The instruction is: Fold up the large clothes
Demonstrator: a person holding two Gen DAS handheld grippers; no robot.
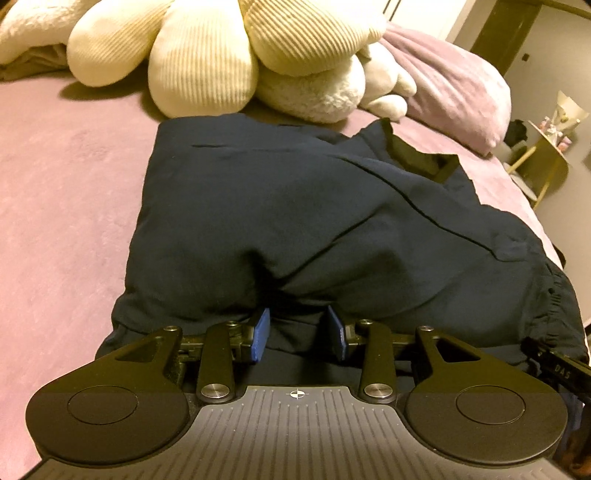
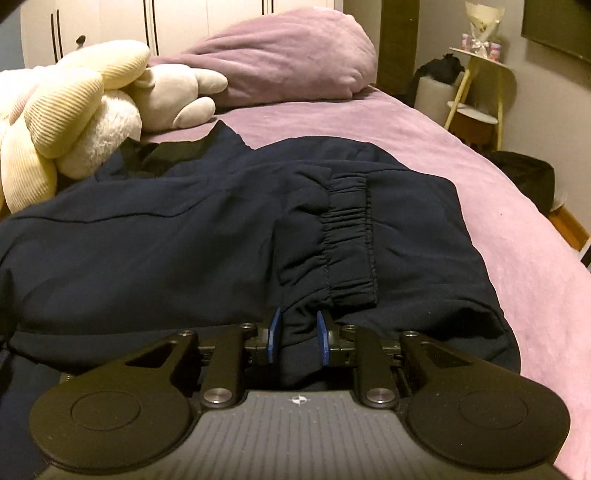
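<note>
A dark navy garment (image 1: pixel 295 221) lies in folded layers on the purple bed (image 1: pixel 66 206). Its elastic band shows in the right wrist view (image 2: pixel 349 240). My left gripper (image 1: pixel 297 334) is at the garment's near edge, with a fold of navy cloth bunched between its blue pads (image 1: pixel 260 332). My right gripper (image 2: pixel 297 338) is shut on a fold of the same garment (image 2: pixel 184 236) just below the elastic band, with cloth pinched between its blue pads (image 2: pixel 273 334). The tip of the right gripper shows at the right edge of the left wrist view (image 1: pixel 561 365).
Cream plush toys (image 1: pixel 207 55) and a purple pillow (image 1: pixel 454 88) lie at the head of the bed, just beyond the garment. A small side table (image 2: pixel 480 77) stands to the right of the bed. White wardrobe doors (image 2: pixel 147 22) are behind.
</note>
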